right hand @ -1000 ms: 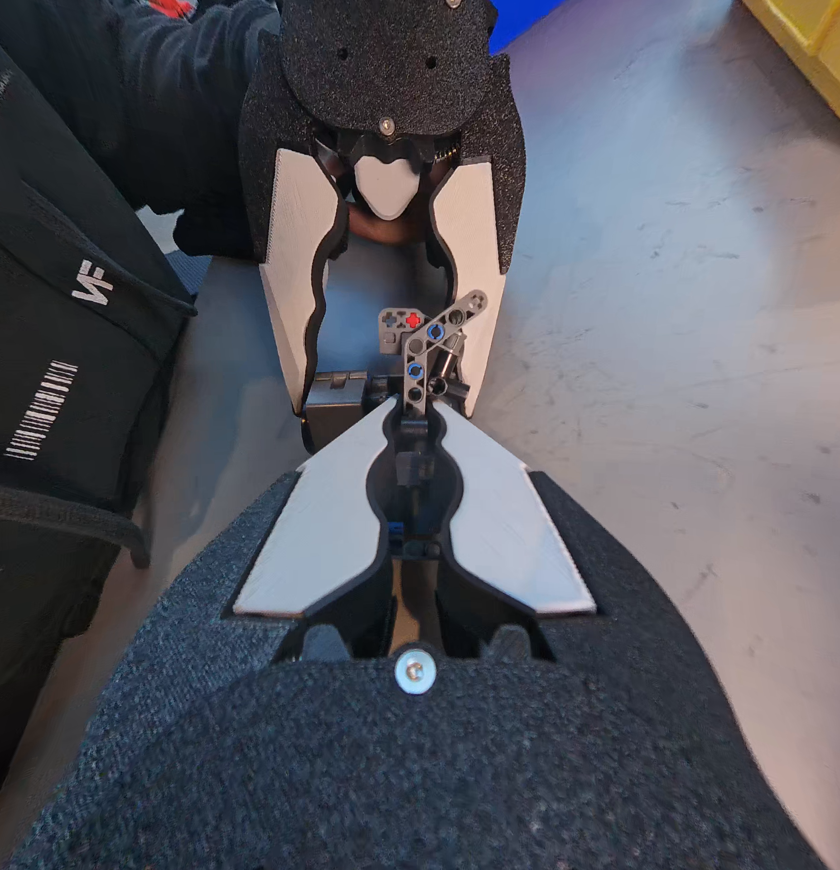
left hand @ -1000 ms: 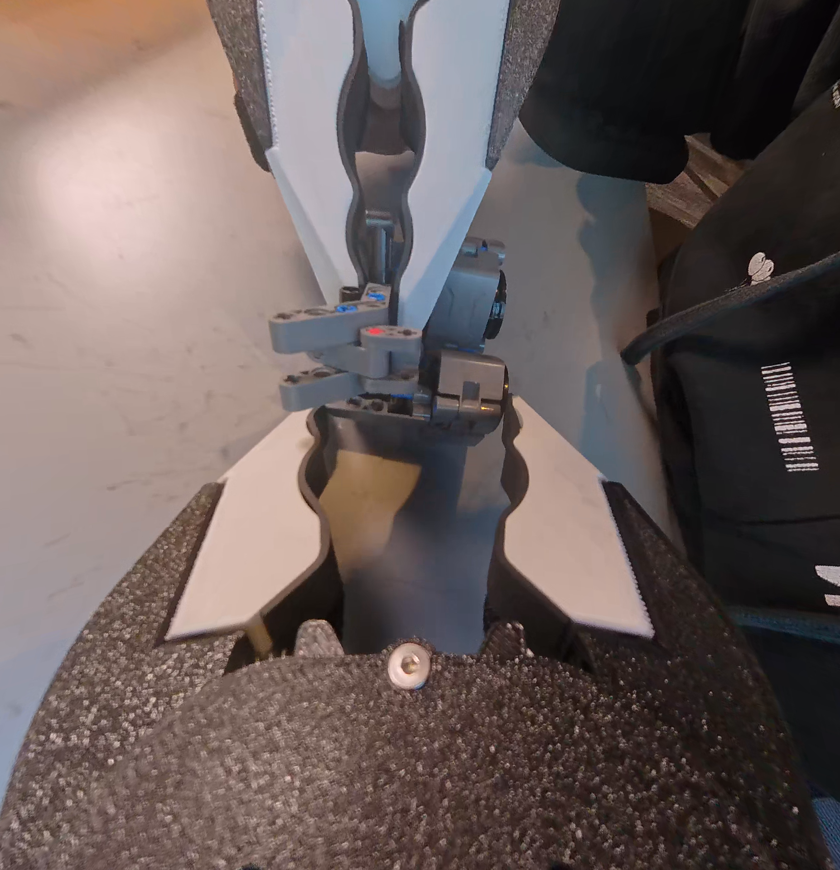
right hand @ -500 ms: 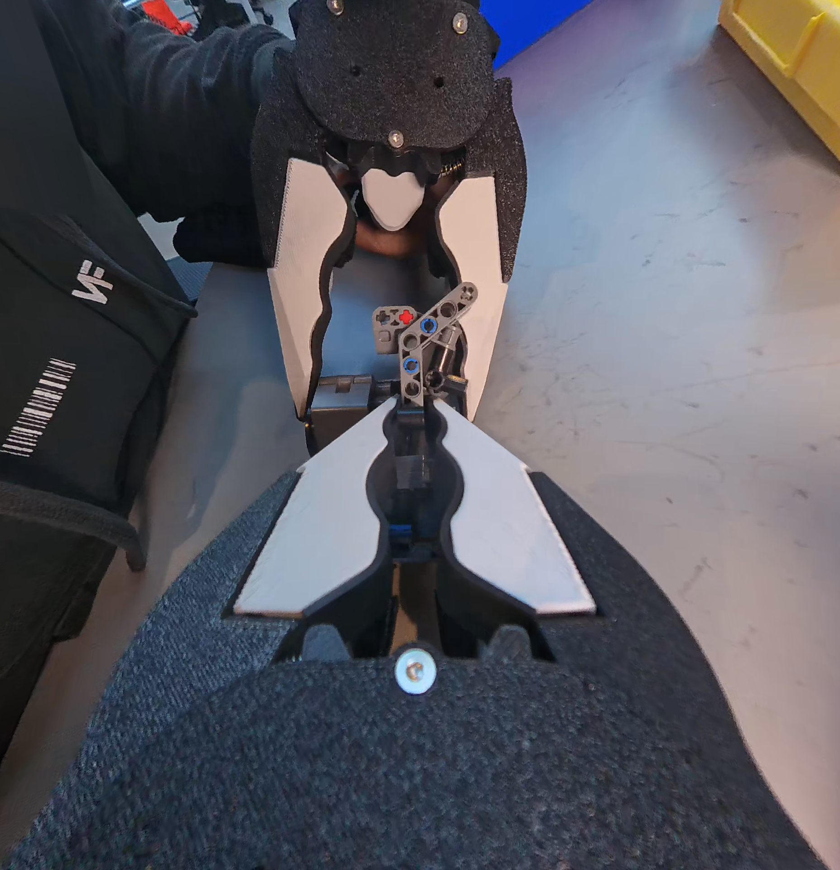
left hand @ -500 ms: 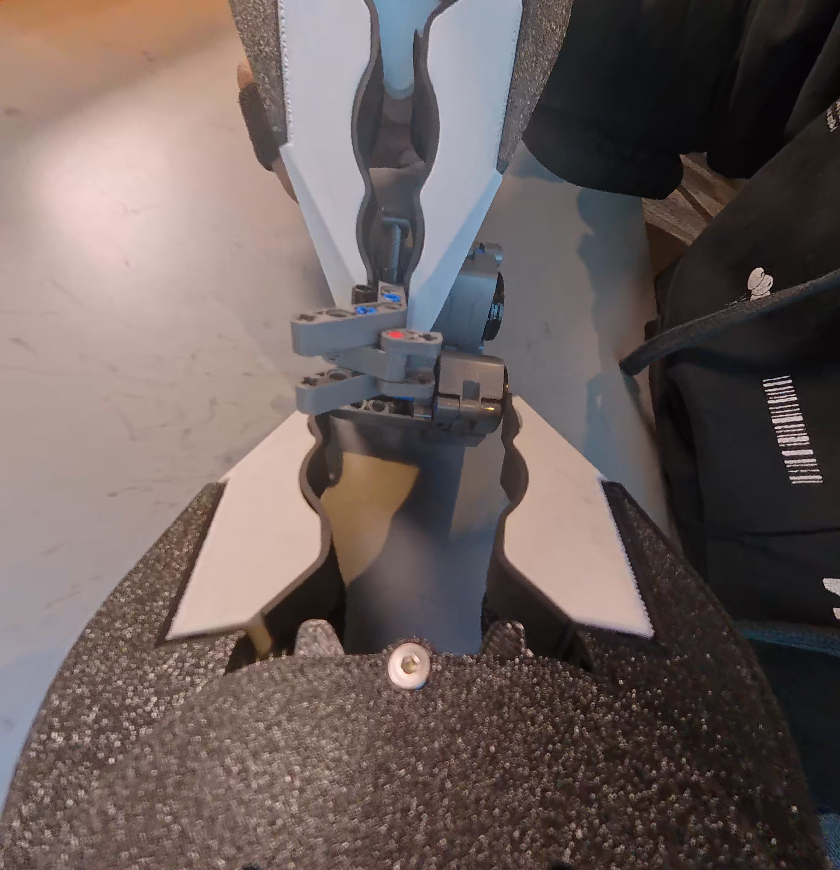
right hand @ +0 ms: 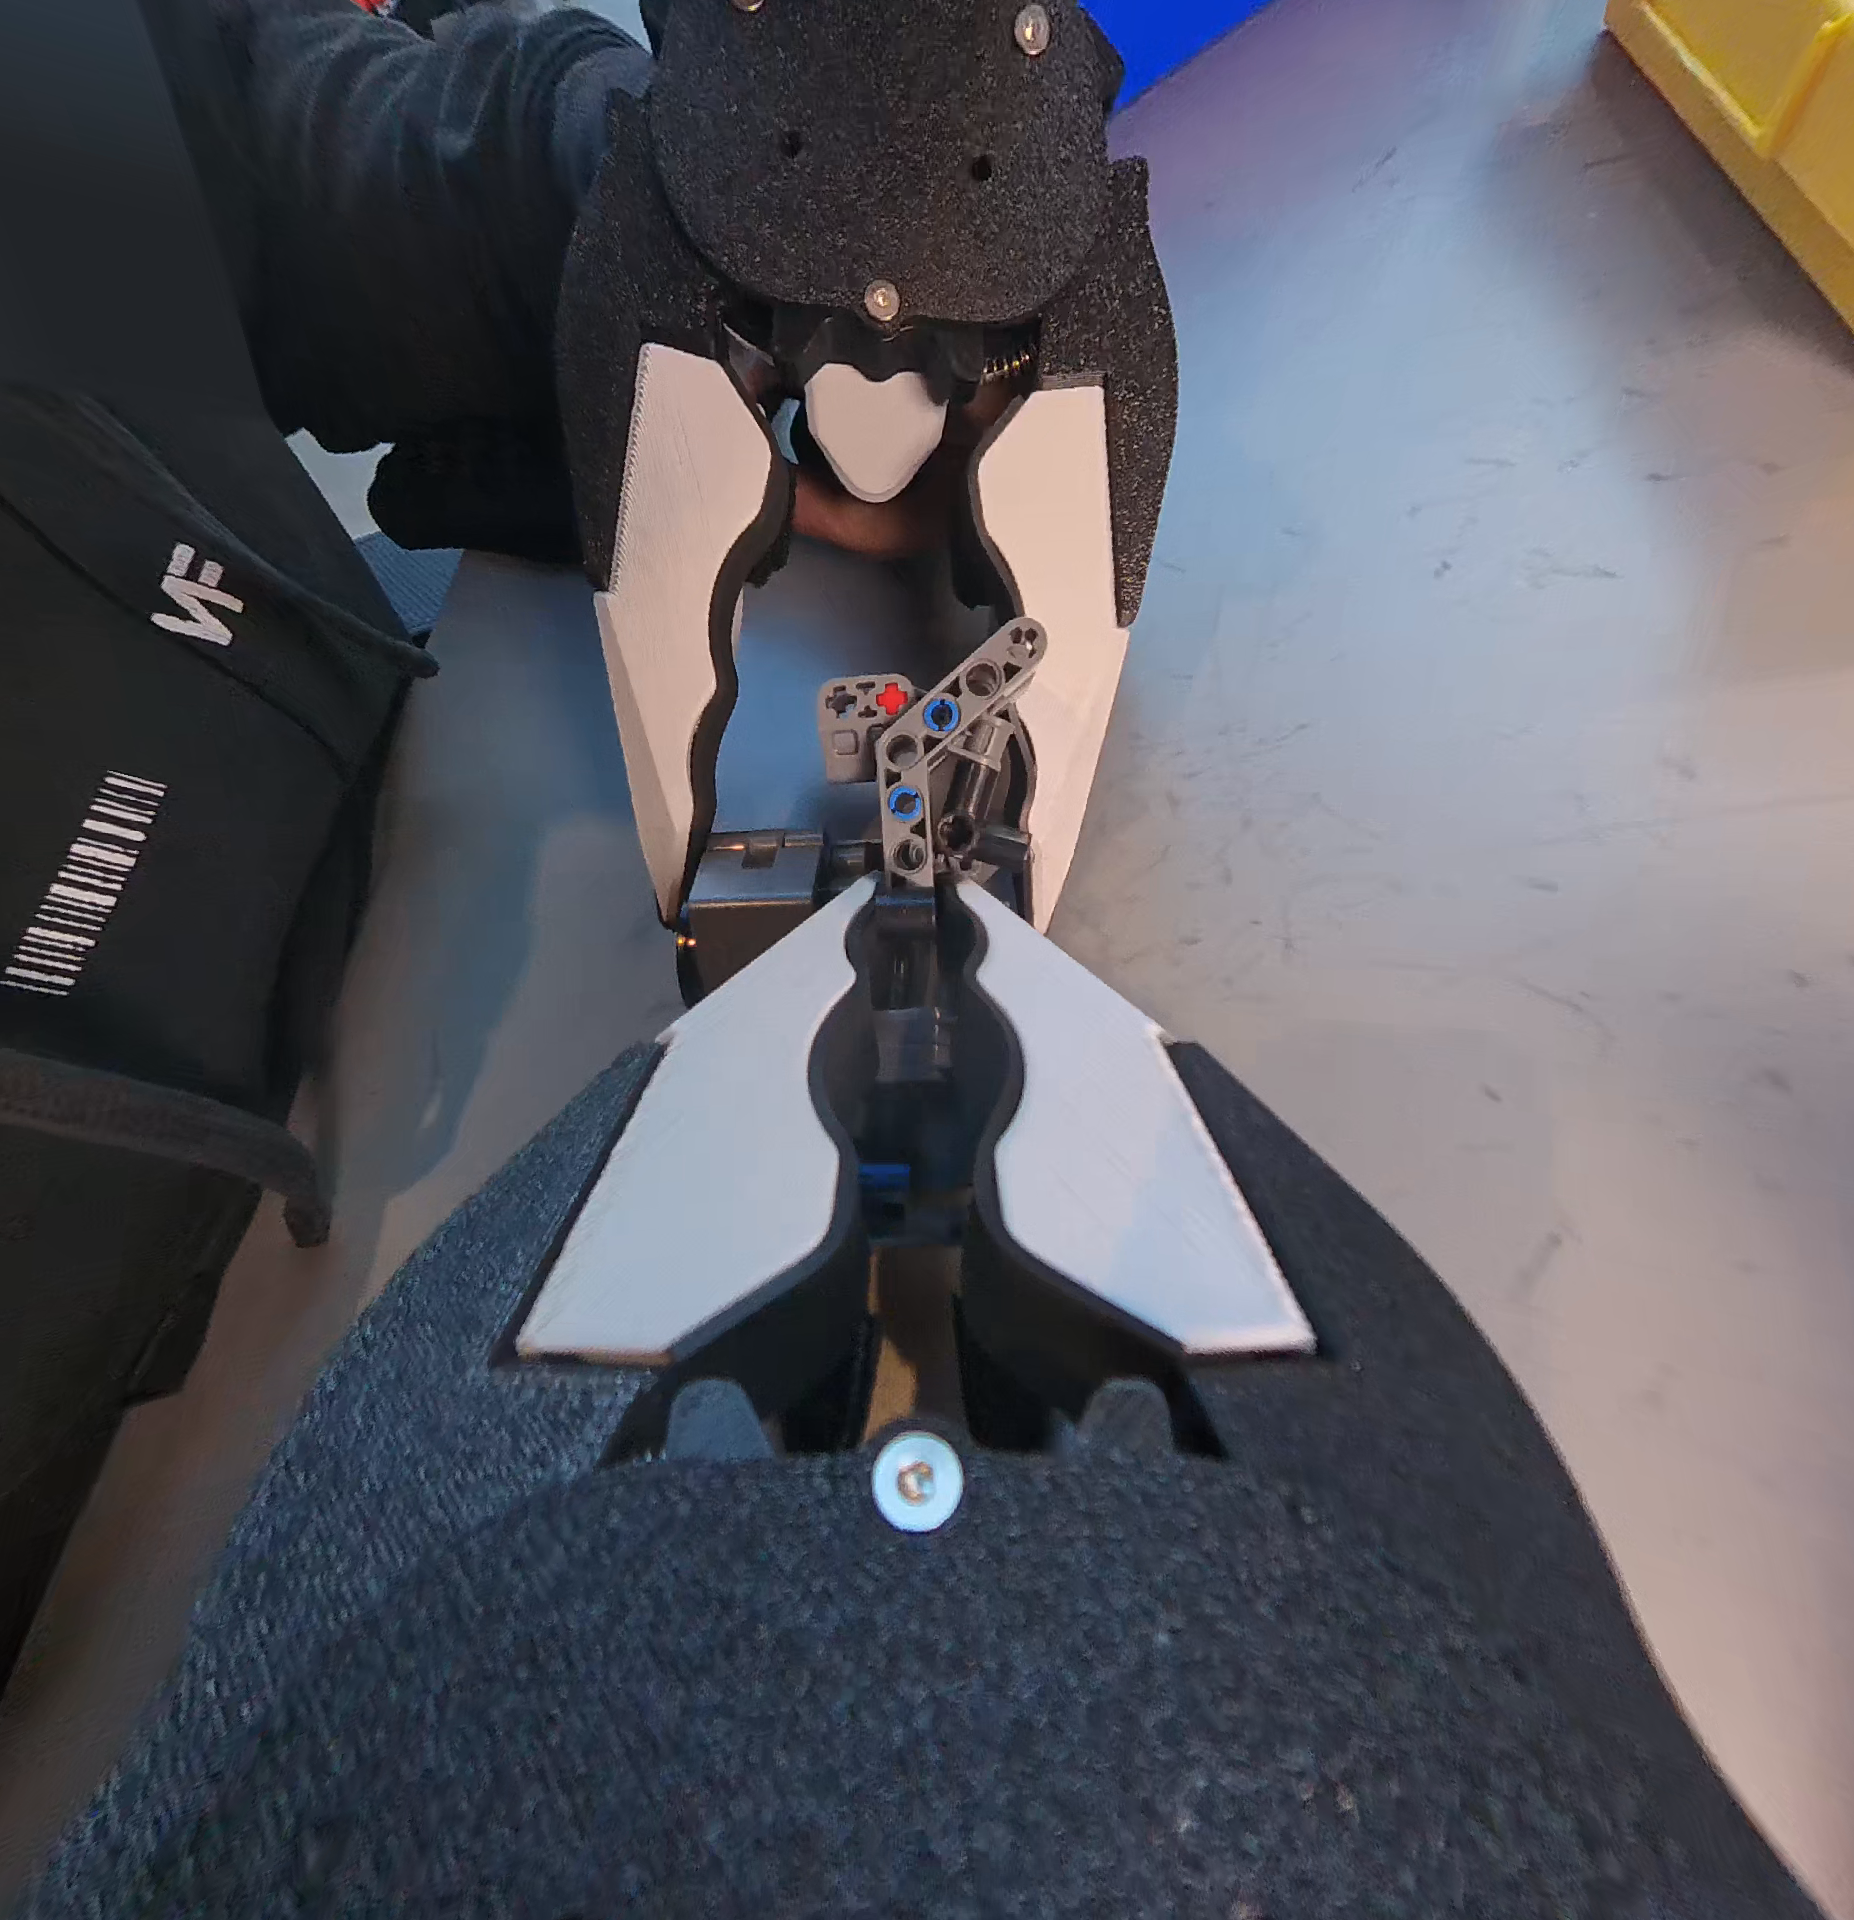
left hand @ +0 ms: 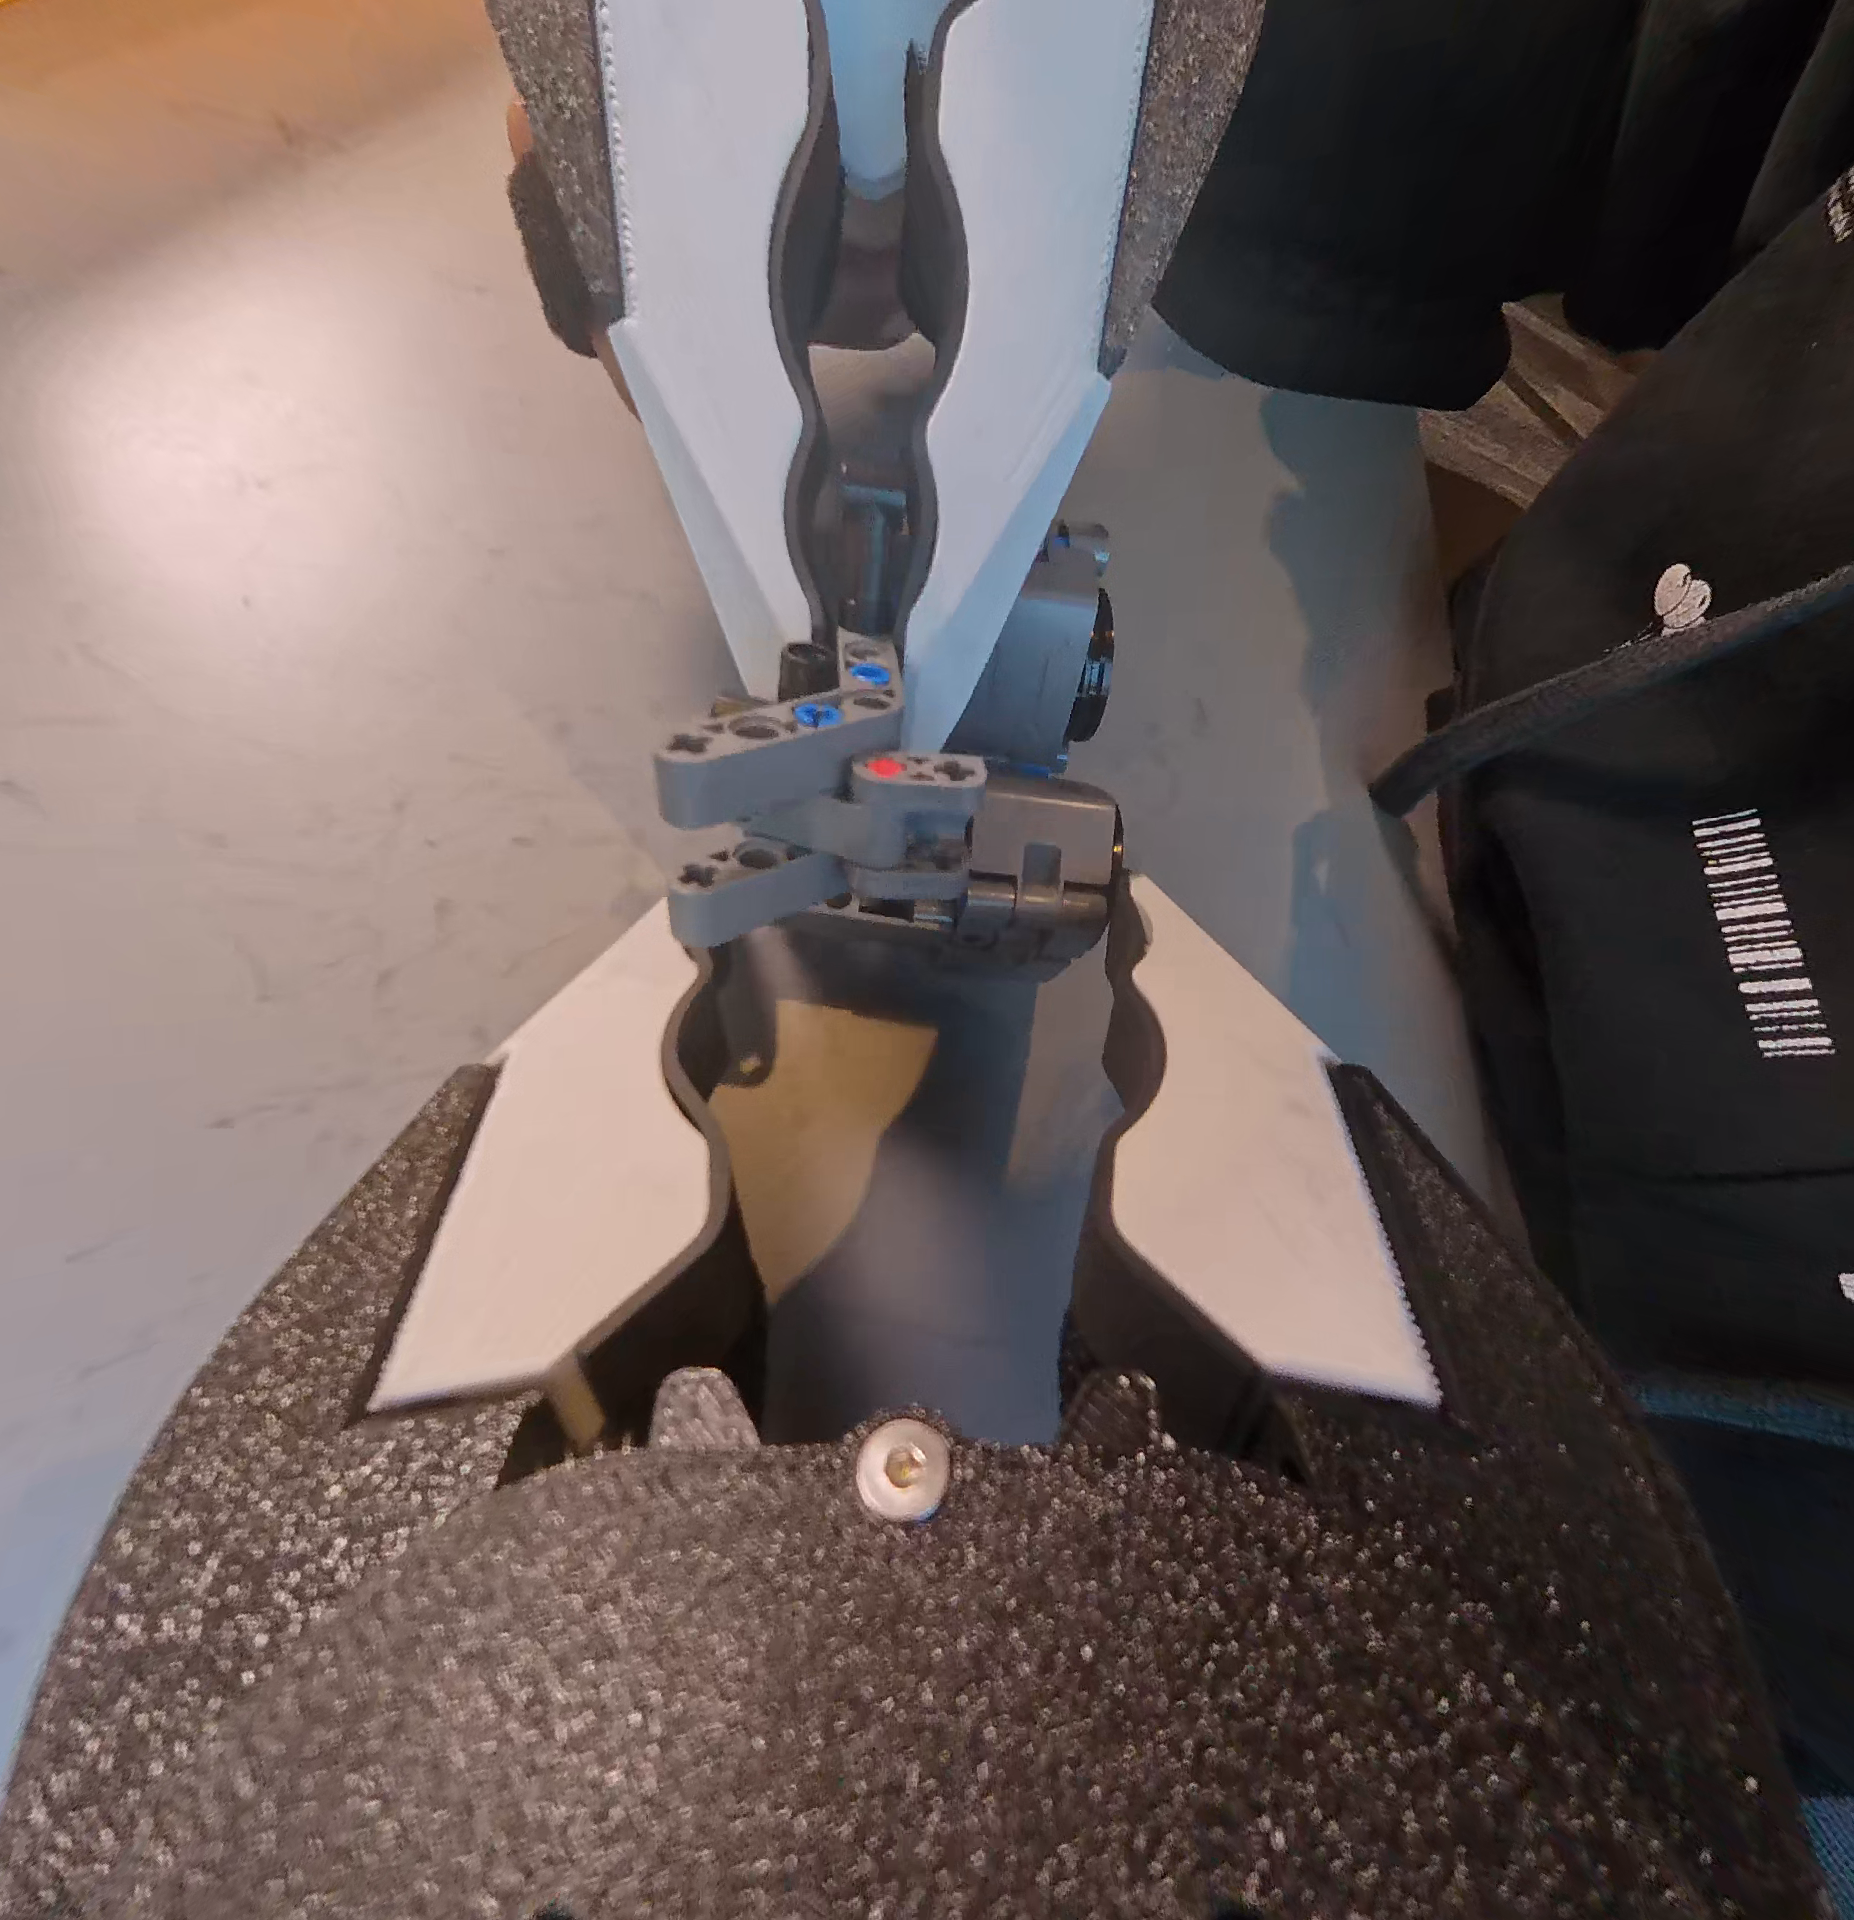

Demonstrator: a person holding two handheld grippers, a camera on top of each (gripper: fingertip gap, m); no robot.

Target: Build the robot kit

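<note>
A grey toy-brick assembly hangs above the grey tabletop (left hand: 227, 623) between both grippers. It has a grey motor-like block (left hand: 1037, 831), bent grey beams (left hand: 757, 748) with blue pins, and a red axle end. My left gripper (left hand: 907, 925) is shut across the wide body of the assembly, its fingers far apart on either side. My right gripper (right hand: 918, 894) is shut on a thin dark part just below the bent beam (right hand: 923, 758). The right gripper (left hand: 866, 655) comes in from the top of the left wrist view. The left gripper (right hand: 858, 914) faces me in the right wrist view, around the block (right hand: 751, 894).
A black bag (left hand: 1681, 935) with white markings lies close beside the grippers; it also shows in the right wrist view (right hand: 123, 779). A person's dark sleeve (right hand: 383, 260) is behind the left gripper. A yellow bin (right hand: 1796, 135) stands at the far right of the tabletop (right hand: 1474, 831). My left and right fingertips are right by each other.
Both grippers keep their hold on the assembly. The pair has drifted slightly, and more of the left gripper's body and the yellow bin show in the right wrist view.
</note>
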